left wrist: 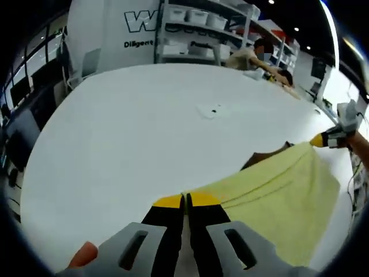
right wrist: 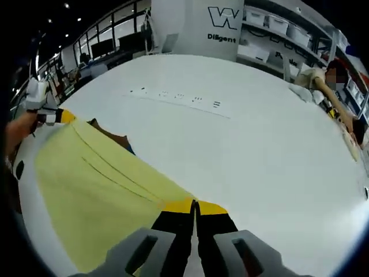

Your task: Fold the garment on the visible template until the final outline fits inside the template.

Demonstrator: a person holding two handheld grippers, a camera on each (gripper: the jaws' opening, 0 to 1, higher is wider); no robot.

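A pale yellow garment [left wrist: 277, 196] is stretched above the white table [left wrist: 127, 144] between the two grippers. My left gripper [left wrist: 185, 200] is shut on one corner of it, jaws pressed together. My right gripper [right wrist: 194, 206] is shut on the other corner of the yellow garment [right wrist: 98, 184]. The right gripper [left wrist: 323, 139] also appears far right in the left gripper view, and the left gripper [right wrist: 60, 116] far left in the right gripper view. A brown patch [left wrist: 265, 156] pokes out from under the cloth, also seen as a brown patch [right wrist: 112, 137] in the right gripper view.
Small dark marks [left wrist: 213, 109] lie on the table, seen as a row of marks [right wrist: 179, 97] in the right gripper view. A person [left wrist: 253, 57] leans over the far table edge. Shelving with bins [left wrist: 196, 29] stands behind.
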